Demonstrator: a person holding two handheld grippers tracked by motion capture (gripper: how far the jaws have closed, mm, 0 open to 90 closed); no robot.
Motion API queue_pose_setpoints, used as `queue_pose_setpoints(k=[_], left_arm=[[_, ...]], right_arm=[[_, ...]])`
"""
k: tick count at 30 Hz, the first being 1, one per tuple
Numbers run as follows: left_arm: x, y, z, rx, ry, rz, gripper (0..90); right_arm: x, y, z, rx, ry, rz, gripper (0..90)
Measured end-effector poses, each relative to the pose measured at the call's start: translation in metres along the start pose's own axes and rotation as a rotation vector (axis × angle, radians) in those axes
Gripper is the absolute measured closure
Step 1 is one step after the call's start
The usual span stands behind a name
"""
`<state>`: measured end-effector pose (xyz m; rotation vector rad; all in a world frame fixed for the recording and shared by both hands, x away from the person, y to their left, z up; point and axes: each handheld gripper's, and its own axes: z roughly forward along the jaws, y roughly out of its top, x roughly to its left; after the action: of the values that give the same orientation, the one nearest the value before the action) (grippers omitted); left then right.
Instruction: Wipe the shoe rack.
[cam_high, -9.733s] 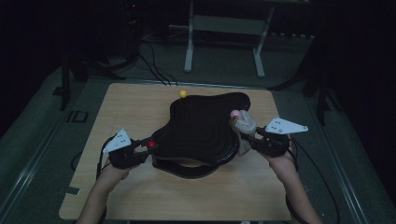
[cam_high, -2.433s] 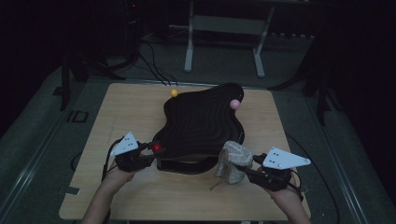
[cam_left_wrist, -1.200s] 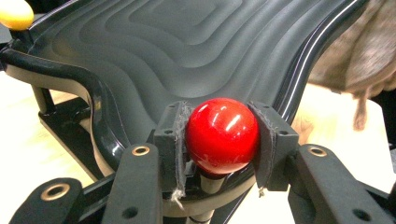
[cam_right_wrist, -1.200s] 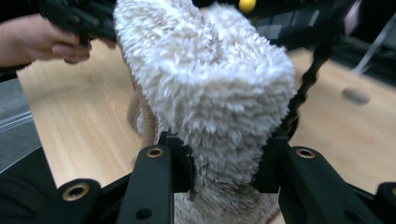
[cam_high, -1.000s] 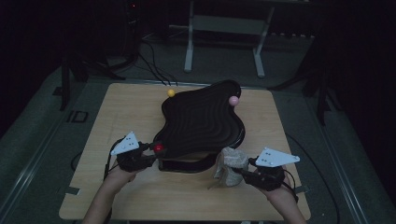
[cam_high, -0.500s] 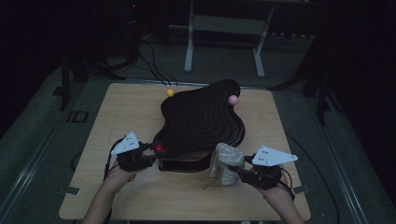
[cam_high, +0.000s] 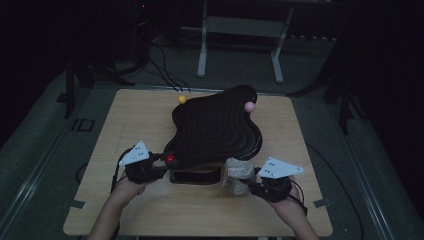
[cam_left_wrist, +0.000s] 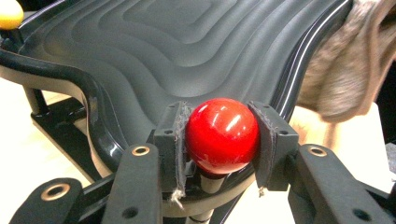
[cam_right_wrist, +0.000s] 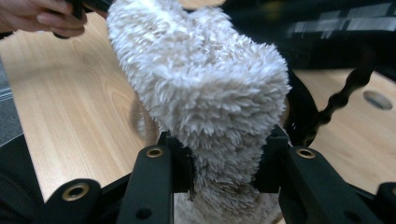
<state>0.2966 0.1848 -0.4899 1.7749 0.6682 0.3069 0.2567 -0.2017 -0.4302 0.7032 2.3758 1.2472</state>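
A black wavy tray (cam_high: 215, 127) on a dark stand is seen on the wooden surface (cam_high: 140, 115), set from the middle toward the far edge. Its ridged top is tilted, with the near rim lower than the far one. A red ball (cam_high: 171, 159) on a short post at the tray's near left corner is clamped between the pads of the left tool (cam_high: 159, 165); in the left gripper view the ball (cam_left_wrist: 222, 134) is pressed on both sides by the padded jaws. A yellow ball (cam_high: 182, 99) is mounted at the tray's far left corner and a pink ball (cam_high: 249, 106) at its far right rim. A fluffy beige cloth (cam_high: 237, 175) is gripped by the right tool (cam_high: 250, 184) just beside the tray's near right rim, close to the surface's near edge; whether cloth and rim are touching cannot be told. In the right gripper view the cloth (cam_right_wrist: 201, 93) is pinched at its lower part between the jaws, its bulk standing above them.
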Motion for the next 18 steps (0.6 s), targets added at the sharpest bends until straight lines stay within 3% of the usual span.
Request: queue_pose_setpoints(k=[3, 7, 9, 14, 18], left_arm=[[0.0, 0.0, 0.0, 0.0, 0.0, -0.001, 59.2], [0.0, 0.0, 0.0, 0.001, 0.0, 0.0, 59.2], [0.0, 0.0, 0.0, 0.0, 0.0, 0.0, 59.2], [0.0, 0.0, 0.0, 0.001, 0.0, 0.001, 59.2], [0.0, 0.0, 0.0, 0.001, 0.001, 0.001, 59.3]], right_arm=[[-0.002, -0.003, 0.008, 0.025, 0.033, 0.03, 66.0], [0.001, 0.004, 0.004, -0.012, 0.078, 0.047, 66.0], [0.002, 0.005, 0.003, -0.015, 0.049, 0.033, 66.0], [0.001, -0.001, 0.014, 0.028, 0.047, 0.049, 66.0], [0.007, 0.006, 0.01, -0.006, 0.068, 0.038, 66.0]])
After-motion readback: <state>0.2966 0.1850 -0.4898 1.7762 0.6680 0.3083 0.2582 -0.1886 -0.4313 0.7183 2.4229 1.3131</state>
